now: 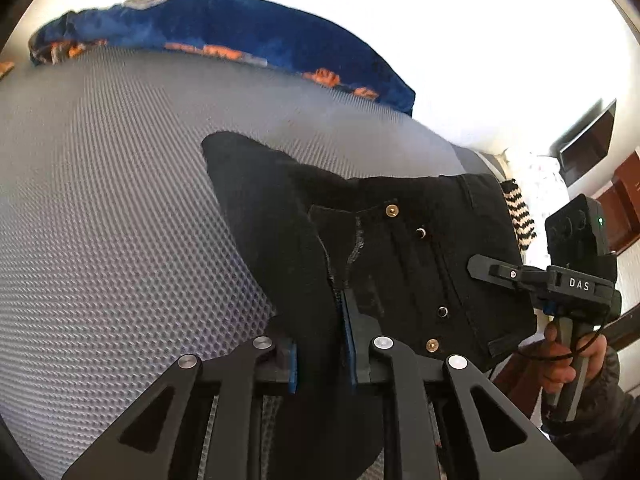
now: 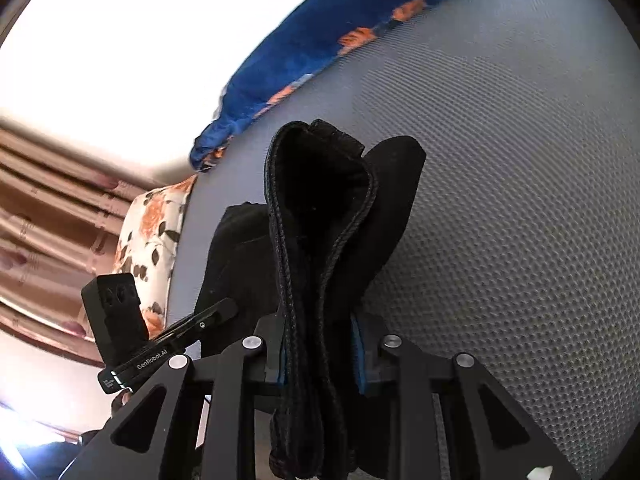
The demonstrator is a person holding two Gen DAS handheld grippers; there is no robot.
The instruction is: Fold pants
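Left wrist view: pants (image 1: 400, 248) clenched in left tool (image 1: 322, 356) and right tool (image 1: 504, 308), waistband end held off the bed (image 1: 120, 200). Fold judged in progress; next, the held end needs carrying over and laying flat.

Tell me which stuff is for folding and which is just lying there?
For folding: black pants, left claw, right claw, both clamped on the pants.
Just lying there: grey mattress, blue flowered blanket, flowered pillow, striped cloth.
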